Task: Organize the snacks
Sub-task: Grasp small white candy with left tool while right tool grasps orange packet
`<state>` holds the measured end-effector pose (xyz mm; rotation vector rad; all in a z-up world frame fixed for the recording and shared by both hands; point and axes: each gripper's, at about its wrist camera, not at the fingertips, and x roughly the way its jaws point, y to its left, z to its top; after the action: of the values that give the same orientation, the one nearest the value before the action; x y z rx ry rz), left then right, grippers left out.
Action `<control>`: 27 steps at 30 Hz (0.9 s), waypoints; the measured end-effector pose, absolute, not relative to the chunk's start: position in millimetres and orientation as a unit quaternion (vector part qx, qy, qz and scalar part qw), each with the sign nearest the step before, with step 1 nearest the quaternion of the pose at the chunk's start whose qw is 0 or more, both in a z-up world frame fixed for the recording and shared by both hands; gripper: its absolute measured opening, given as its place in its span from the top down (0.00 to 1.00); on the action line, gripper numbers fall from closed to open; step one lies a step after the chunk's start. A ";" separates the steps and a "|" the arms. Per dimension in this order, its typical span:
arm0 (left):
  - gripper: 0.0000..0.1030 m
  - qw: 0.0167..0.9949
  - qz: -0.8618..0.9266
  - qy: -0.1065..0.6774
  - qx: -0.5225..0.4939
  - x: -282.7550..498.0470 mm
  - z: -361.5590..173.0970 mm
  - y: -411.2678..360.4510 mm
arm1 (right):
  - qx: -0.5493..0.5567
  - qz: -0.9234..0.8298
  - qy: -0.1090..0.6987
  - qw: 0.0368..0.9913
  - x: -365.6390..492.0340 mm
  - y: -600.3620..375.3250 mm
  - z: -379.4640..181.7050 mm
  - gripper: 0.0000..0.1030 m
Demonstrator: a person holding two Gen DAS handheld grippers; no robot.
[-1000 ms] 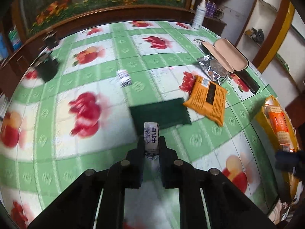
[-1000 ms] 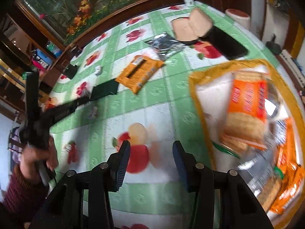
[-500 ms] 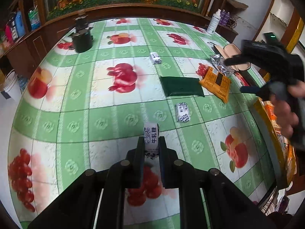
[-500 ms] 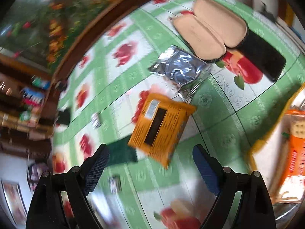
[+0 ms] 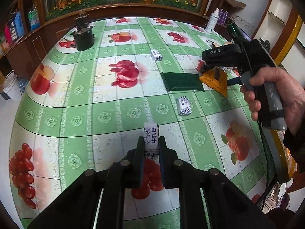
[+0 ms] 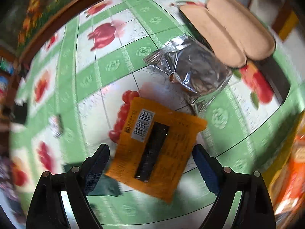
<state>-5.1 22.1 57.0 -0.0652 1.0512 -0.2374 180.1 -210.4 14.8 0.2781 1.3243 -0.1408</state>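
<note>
My left gripper (image 5: 151, 143) is shut on a small white and blue candy (image 5: 151, 133) and holds it above the green fruit-pattern tablecloth (image 5: 76, 103). Two more such candies (image 5: 184, 106) (image 5: 156, 55) lie on the cloth near a dark green packet (image 5: 182, 82). My right gripper (image 6: 150, 152) is wide open, its jaws standing either side of an orange snack packet (image 6: 158, 148) just below it. It also shows in the left wrist view (image 5: 215, 78), partly hidden by the right gripper's body (image 5: 238, 57). A silver foil packet (image 6: 192, 70) lies beyond it.
An open tan glasses case (image 6: 226, 36) lies past the foil packet. A yellow-rimmed tray (image 6: 297, 171) of orange snack packs sits at the table's right edge. A black pot (image 5: 83, 38) and a white bottle (image 5: 212, 22) stand at the far side.
My right gripper has moved down and closer over the orange packet, jaws still wide. My left gripper has drawn back from the green packet with the candy still in it.
</note>
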 end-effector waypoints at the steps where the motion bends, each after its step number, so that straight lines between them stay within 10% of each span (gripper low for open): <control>1: 0.88 0.858 -0.115 0.500 -0.031 -5.1 56.7 20.8 | 0.120 -0.059 0.609 0.782 177.8 -210.1 13.9 0.11; 27: 0.88 0.836 -0.212 0.506 0.019 -23.3 46.4 -54.5 | -0.011 0.109 0.572 0.813 -56.1 -218.4 18.4 0.20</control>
<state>-23.3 -54.5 46.4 0.0410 1.0713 -0.4487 -56.1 -218.4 18.4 -0.0232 1.2200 0.2321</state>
